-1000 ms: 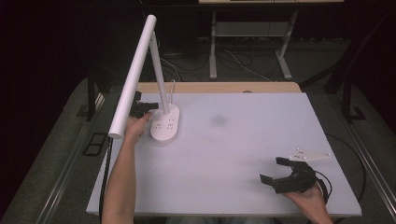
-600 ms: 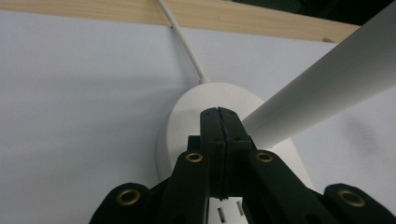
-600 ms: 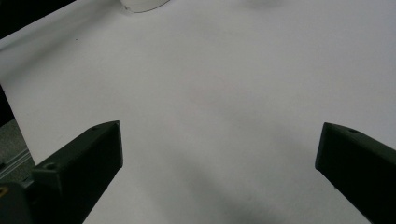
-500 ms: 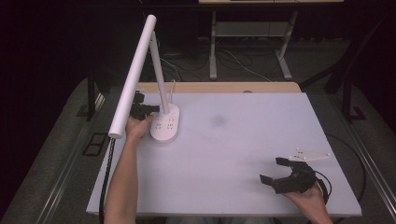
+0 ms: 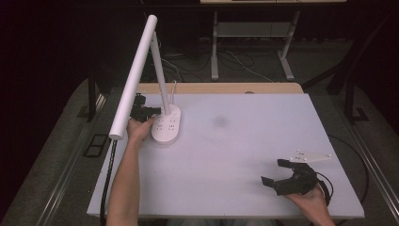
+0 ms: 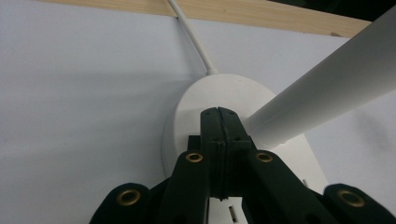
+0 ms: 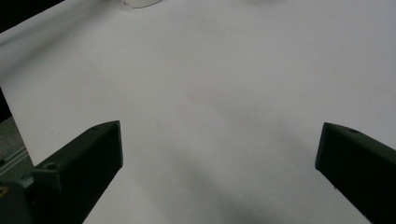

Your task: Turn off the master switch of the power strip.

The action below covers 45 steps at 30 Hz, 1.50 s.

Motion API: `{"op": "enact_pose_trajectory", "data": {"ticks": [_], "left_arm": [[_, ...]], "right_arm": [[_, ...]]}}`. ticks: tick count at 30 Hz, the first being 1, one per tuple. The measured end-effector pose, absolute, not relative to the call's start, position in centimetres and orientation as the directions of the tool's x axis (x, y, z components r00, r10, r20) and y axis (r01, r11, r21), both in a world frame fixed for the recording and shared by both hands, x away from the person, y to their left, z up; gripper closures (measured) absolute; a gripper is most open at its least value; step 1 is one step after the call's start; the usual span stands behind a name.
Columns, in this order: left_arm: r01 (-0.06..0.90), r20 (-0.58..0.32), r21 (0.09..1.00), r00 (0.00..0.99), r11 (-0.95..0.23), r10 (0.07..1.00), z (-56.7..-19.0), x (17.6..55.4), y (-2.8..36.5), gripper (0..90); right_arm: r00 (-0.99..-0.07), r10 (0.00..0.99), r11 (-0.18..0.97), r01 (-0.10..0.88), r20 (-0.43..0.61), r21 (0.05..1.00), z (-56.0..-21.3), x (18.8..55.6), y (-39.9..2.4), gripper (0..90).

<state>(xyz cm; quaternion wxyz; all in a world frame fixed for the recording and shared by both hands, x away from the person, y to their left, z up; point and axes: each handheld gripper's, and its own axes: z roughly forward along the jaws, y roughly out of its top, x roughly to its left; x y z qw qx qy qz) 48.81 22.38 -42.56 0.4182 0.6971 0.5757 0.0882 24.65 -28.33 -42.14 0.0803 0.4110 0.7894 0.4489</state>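
A white desk lamp (image 5: pixel 165 123) stands at about 10 o'clock on the white bench (image 5: pixel 244 160), its cord running off the far edge. The left gripper (image 5: pixel 149 111) sits at the lamp's oval base (image 6: pixel 224 98), its 2 jaws pressed together with nothing between them. At about 4 o'clock, well apart, the right gripper (image 5: pixel 277 172) rests over bare bench, jaws spread wide.

— What colours are you seeing on the tabletop (image 5: pixel 244 155)?
— It's showing plain pale grey-white, with a light wood strip (image 5: pixel 221 88) running along its far edge. Your lamp (image 5: pixel 160 89) is looking all white: bar, stem, base.
— And your grippers?
— Both the left gripper (image 5: pixel 141 112) and right gripper (image 5: pixel 277 173) are showing black, brass rivets glinting on the left one.
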Motion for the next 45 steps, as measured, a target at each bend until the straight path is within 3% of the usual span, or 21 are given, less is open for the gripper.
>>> {"op": "enact_pose_trajectory", "data": {"ticks": [15, 36, 45], "left_arm": [[0.746, -0.372, 0.665, 0.295, 0.031, 0.880, -42.7, 49.2, 22.2, 90.0], [0.735, -0.289, 0.678, 0.292, -0.021, 0.912, -42.0, 48.9, 21.5, 90.0], [0.718, -0.403, 0.690, 0.269, 0.097, 0.875, -42.5, 47.7, 23.3, 90.0]], "right_arm": [[-0.655, 0.717, 0.267, 0.574, 0.238, 0.774, -42.2, 24.6, -28.1, 0.1], [-0.647, 0.724, 0.256, 0.573, 0.239, 0.779, -42.0, 24.5, -28.4, 0.0], [-0.651, 0.722, 0.255, 0.565, 0.234, 0.785, -41.9, 24.6, -28.5, 0.0]]}}
